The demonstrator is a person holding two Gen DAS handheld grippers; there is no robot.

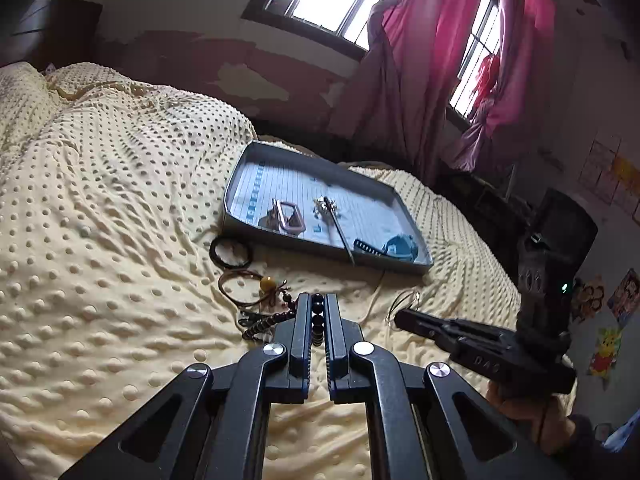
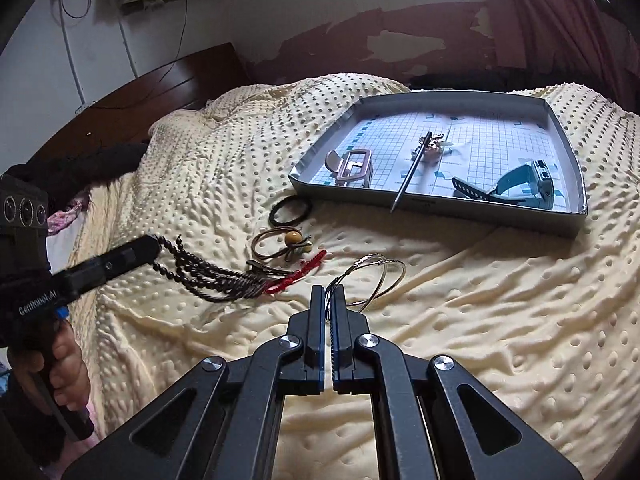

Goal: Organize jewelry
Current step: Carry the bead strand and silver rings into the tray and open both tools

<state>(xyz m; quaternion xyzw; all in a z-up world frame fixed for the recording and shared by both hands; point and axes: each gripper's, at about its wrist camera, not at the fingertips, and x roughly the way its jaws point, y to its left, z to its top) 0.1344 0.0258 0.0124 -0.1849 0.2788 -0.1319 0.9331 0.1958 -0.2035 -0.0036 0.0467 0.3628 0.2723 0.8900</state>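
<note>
Bumpy matt cloth bedspread [image 2: 460, 300]; shiny metal bangles [image 2: 380, 280]; glossy beads [image 1: 316, 316].

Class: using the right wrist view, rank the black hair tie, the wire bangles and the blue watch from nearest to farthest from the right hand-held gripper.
1. Wire bangles: between the right hand-held gripper fingers.
2. Black hair tie: on the bedspread, ahead-left.
3. Blue watch: in the tray's right end.

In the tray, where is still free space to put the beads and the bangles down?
The tray is bare along its far wall, behind the hair stick, and between the buckle and the stick. Its near right corner is crowded by the watch. On the bedspread, the patch right of the bangles is free.
</note>
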